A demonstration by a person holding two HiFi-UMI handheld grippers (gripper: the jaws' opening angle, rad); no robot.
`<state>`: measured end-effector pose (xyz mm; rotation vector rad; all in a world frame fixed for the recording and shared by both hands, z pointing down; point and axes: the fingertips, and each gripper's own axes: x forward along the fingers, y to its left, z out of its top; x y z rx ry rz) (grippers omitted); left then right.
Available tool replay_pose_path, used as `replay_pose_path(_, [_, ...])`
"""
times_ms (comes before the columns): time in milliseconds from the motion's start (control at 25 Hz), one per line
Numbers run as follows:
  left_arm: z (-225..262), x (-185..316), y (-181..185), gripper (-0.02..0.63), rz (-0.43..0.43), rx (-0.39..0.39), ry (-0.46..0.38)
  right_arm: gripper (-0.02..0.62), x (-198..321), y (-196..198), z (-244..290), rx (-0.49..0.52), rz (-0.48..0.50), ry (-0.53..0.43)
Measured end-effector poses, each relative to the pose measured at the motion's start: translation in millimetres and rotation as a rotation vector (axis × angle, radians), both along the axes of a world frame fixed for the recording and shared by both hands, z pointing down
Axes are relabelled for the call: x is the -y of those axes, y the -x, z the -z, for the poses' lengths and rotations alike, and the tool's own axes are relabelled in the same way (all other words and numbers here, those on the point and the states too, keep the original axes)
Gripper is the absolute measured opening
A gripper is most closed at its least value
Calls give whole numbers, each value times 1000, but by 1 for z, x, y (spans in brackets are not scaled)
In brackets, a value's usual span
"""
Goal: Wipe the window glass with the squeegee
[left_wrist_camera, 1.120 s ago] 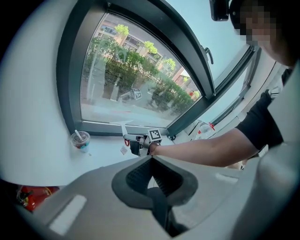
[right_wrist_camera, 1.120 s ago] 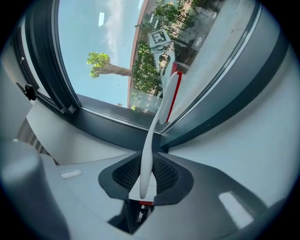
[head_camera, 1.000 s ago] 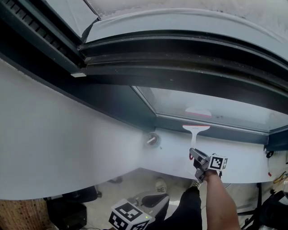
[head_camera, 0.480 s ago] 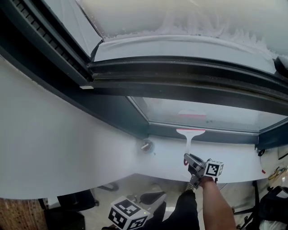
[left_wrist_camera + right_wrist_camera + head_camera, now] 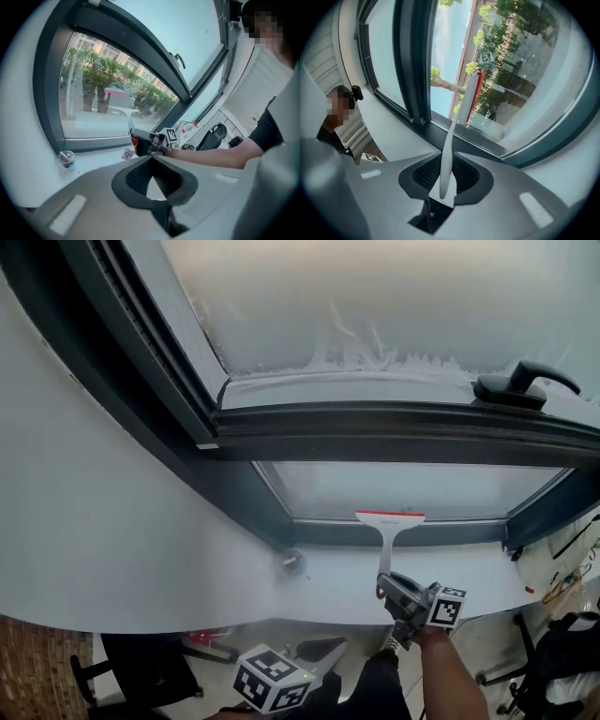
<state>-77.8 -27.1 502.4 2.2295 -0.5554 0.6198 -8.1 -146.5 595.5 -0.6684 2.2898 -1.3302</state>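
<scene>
The right gripper (image 5: 449,159) pinches the squeegee (image 5: 388,521) by its white handle, low and right of centre in the head view. Its red-edged blade sits at the bottom edge of the lower glass (image 5: 412,486), above the sill (image 5: 478,563). The left gripper (image 5: 152,158), at the frame's bottom, has its jaws pressed together, empty

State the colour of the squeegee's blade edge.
A red blade strip on the white squeegee; it shows clearest in the right gripper view.
</scene>
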Motion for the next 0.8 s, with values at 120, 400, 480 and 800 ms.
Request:
replay_pose_path(120, [15,-7,-5,1,-19,-14,-25,98,-9,-8,41,11,-19,-60])
replay_pose_path(400, [38,-16,-20,1,-18,-40,-55,97,-12,-33,115,-37,-17,-155])
replay_pose_path(480, [49,-17,-27,1,-6,-52,-63,98,-12,-42,133,-46,-13,-176])
replay_pose_path(800, [77,-7,-63,1,70,-87,-105,98,-5,-65,161,-41,40,-198])
